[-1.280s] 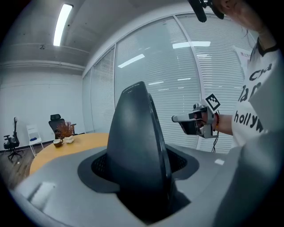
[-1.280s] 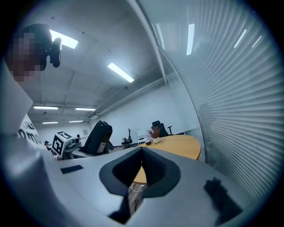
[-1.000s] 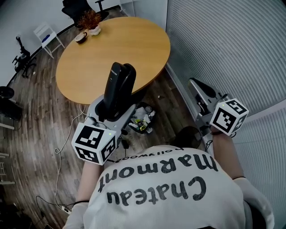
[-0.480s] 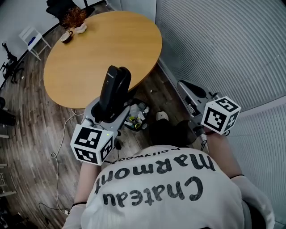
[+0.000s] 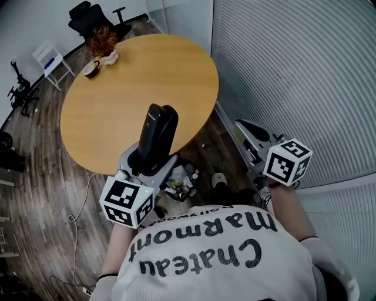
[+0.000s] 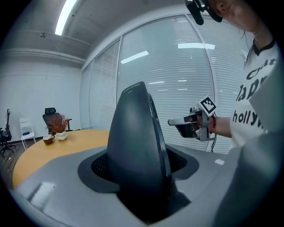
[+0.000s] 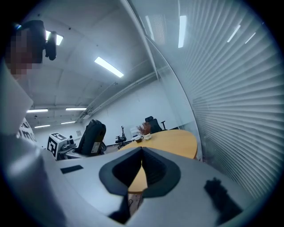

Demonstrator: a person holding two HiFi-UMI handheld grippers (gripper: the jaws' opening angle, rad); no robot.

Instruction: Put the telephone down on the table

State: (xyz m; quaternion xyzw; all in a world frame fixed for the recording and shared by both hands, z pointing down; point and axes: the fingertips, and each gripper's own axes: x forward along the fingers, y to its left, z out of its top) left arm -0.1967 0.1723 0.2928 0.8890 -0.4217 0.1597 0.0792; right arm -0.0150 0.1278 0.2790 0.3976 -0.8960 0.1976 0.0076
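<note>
Beside slatted glass wall: round wooden tabletop (image 5: pixel 111 100). Black office chair (image 5: pixel 88 14) beyond far edge. Left hand-held gripper (image 5: pixel 148 159) clenched on telephone (image 5: pixel 158 129): dark handset, upright between jaws, held in air at tabletop's near rim. Right hand-held gripper (image 5: pixel 249 136) empty, jaws closed together, near wall, well apart from telephone. Potted dried plant (image 5: pixel 103 44) and cup (image 5: pixel 91 69) side by side at tabletop's far edge.

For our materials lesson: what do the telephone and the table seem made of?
The telephone looks like plastic: dark grey, smooth curved shell, soft sheen. The table looks like wood or wood-look laminate, can't tell which: even orange-brown top, matte.
</note>
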